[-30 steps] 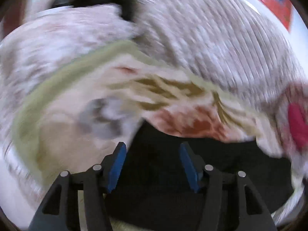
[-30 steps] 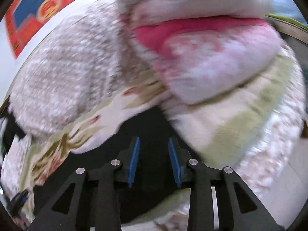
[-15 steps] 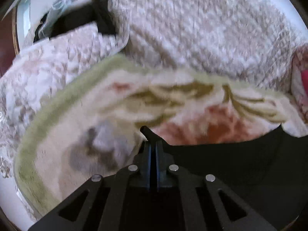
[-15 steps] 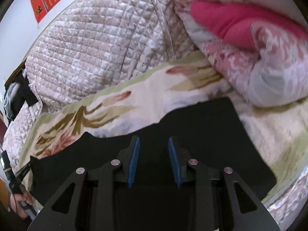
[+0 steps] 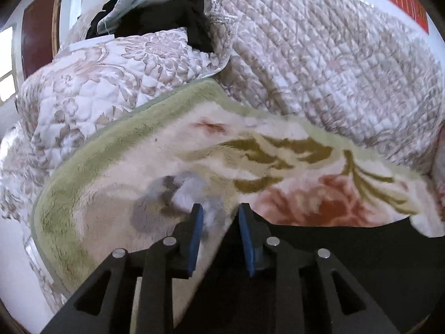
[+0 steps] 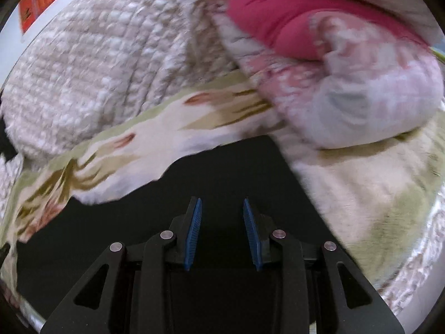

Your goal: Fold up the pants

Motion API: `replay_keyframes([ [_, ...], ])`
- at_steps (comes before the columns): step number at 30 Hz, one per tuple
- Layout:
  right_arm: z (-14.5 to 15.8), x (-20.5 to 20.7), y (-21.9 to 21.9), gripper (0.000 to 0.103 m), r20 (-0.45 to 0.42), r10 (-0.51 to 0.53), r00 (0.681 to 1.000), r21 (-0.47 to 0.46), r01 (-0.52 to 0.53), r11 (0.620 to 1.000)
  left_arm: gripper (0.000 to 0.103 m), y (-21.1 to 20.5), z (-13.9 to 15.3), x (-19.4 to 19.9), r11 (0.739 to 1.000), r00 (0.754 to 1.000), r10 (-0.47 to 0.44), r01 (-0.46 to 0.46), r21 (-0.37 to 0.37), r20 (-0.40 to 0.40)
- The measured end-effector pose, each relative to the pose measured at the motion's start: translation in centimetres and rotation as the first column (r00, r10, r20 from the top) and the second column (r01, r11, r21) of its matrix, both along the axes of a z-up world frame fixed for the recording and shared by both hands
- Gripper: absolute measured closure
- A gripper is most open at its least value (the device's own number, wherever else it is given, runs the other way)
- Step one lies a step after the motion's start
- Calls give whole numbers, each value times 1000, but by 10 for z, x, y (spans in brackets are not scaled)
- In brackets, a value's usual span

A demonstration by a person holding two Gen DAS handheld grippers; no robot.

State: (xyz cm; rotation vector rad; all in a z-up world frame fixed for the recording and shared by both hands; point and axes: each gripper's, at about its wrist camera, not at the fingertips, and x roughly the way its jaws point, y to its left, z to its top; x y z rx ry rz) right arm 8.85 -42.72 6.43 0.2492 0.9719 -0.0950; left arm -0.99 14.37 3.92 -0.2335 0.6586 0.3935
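A: In the left wrist view, where are the flat black fabric pants (image 5: 333, 264)?

B: They lie on the plush cream blanket with a green border and a flower print (image 5: 125, 194), filling the picture from about 3 to 6 o'clock. Their corner comes just under the left gripper (image 5: 219, 211). Its jaws stand apart and hold nothing; the blanket shows between the blue pads.

A: Why is it there?

B: I think because a corner is the best place to take cloth for a fold. Behind, from 12 to 2 o'clock, a quilted beige bedspread (image 5: 333, 61) is heaped, and dark clothes (image 5: 155, 14) are piled at 11 o'clock, so only the blanket gives a flat place.

A: And the right wrist view?

B: This view is blurred. The pants (image 6: 236, 172) are spread below and ahead of the right gripper (image 6: 221, 206), with one straight edge toward 1 o'clock. These jaws are also apart, with nothing between them, above the middle of the cloth. A pink flowered duvet with a red side (image 6: 347, 69) is bunched at 1 o'clock, near the pants' far corner. It could crowd a fold there.
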Motion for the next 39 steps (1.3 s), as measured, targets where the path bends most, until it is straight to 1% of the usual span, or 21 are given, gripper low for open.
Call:
replay_keyframes([
  [1,3,-1,-3,70,17,-9,1000,8,9,1000,74,-2,2,-3,1000,1000,-22,22,-16,11],
  [3,4,0,-5,68,23,-14,1000,-9,14,1000,74,-11,3,-10,995,996,-87,88,-52,28],
  [6,4,4,4,68,41,42,998,-4,-42,999,74,-33,3,-18,982,985,-172,173,-68,23],
  [7,3,8,8,68,37,64,997,-17,-64,998,74,-40,2,-21,978,980,-197,198,-72,19],
  [9,-11,16,12,63,-31,81,996,-72,-83,994,74,-52,-5,-24,970,972,-233,232,-72,-12],
  [10,-17,18,11,63,-47,68,997,-67,-71,995,74,-56,-11,-24,972,972,-231,228,-66,-51],
  [12,-15,16,11,62,-26,63,998,-72,-65,995,74,-58,-26,-22,977,967,-211,204,-61,-143],
  [13,-12,15,15,62,-25,75,997,-89,-77,993,74,-54,-32,-23,980,967,-194,184,-73,-167],
  [15,-8,10,21,62,-13,99,995,-87,-100,991,74,-46,-27,-29,984,976,-165,152,-96,-145],
  [18,2,-7,35,62,21,171,985,-44,-170,985,74,-34,-20,-43,994,989,-84,75,-76,-123],
  [20,8,-23,53,62,33,247,968,-35,-246,969,74,-27,-20,-52,993,993,-60,49,-112,-104],
  [21,9,-29,61,62,34,281,959,-30,-280,960,74,-26,-18,-57,990,994,-71,60,-131,-80],
  [22,9,-38,70,62,38,314,949,-21,-313,950,74,-29,-15,-60,988,994,-90,81,-133,-60],
  [24,5,-49,82,62,30,354,935,7,-354,935,74,-39,-12,-62,986,990,-133,129,-101,-41],
  [25,1,-53,86,62,13,371,929,25,-371,928,74,-42,-11,-60,987,989,-143,139,-80,-47],
  [27,-6,-56,91,62,-15,385,923,38,-384,923,74,-40,-15,-55,991,989,-123,117,-70,-81],
  [29,-9,-57,93,62,-25,392,920,42,-391,919,74,-29,-22,-56,993,989,-69,56,-103,-127],
  [30,-8,-59,93,62,-22,394,919,40,-393,919,74,-24,-25,-60,990,990,-58,41,-135,-127],
  [31,-8,-59,93,62,-17,394,919,40,-393,919,73,-21,-23,-66,987,993,-51,33,-160,-111],
  [34,-10,-58,91,62,-18,386,922,62,-385,921,62,-23,-21,-87,984,997,-31,18,-179,-69],
  [39,-12,-56,96,62,-22,397,918,71,-394,916,62,-22,-27,-97,972,998,-39,26,-232,-51],
])
